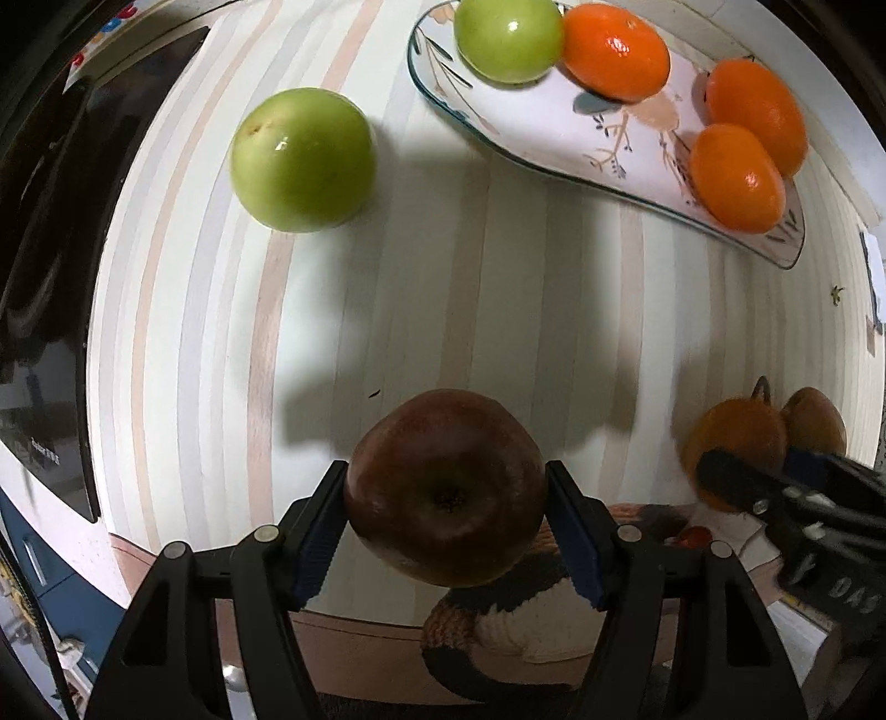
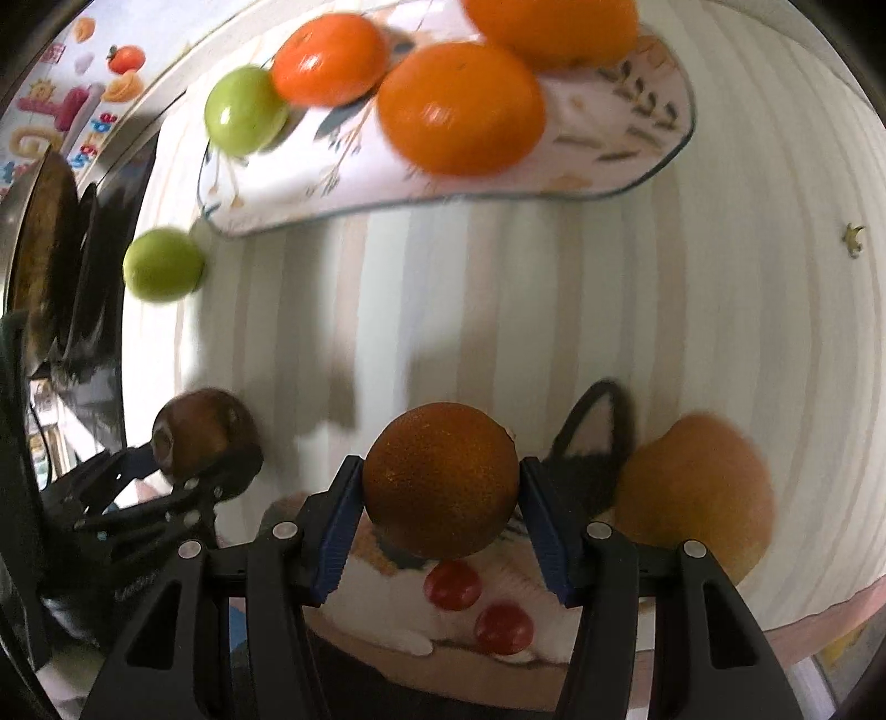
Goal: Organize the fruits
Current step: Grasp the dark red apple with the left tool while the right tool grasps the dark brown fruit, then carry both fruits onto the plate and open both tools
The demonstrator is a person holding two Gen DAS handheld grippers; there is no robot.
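Dark red and glossy, the apple (image 1: 446, 487) sits at the bottom centre of the left wrist view, pinched between the blue pads of the left gripper (image 1: 446, 515), whose jaws press on both its flanks. In the right wrist view the right gripper (image 2: 440, 498) likewise has its jaws clamped on an orange (image 2: 441, 481) at the bottom centre, with another orange (image 2: 700, 487) just beside it at lower right and two small red fruits (image 2: 453, 584) below.

Farther up, a loose green apple (image 1: 303, 159) lies on the striped desk (image 1: 443, 277) at the upper left. At the top of the frame the patterned plate (image 1: 637, 149) already carries a green apple (image 1: 508, 39) and three oranges (image 1: 614, 52).

Judging by this, both held fruits belong on the plate. To do it well, keep each grip firm without bruising and carry both fruits clear of the desk. Then set each into a bare patch of the plate so nothing gets nudged and rolls off the rim.
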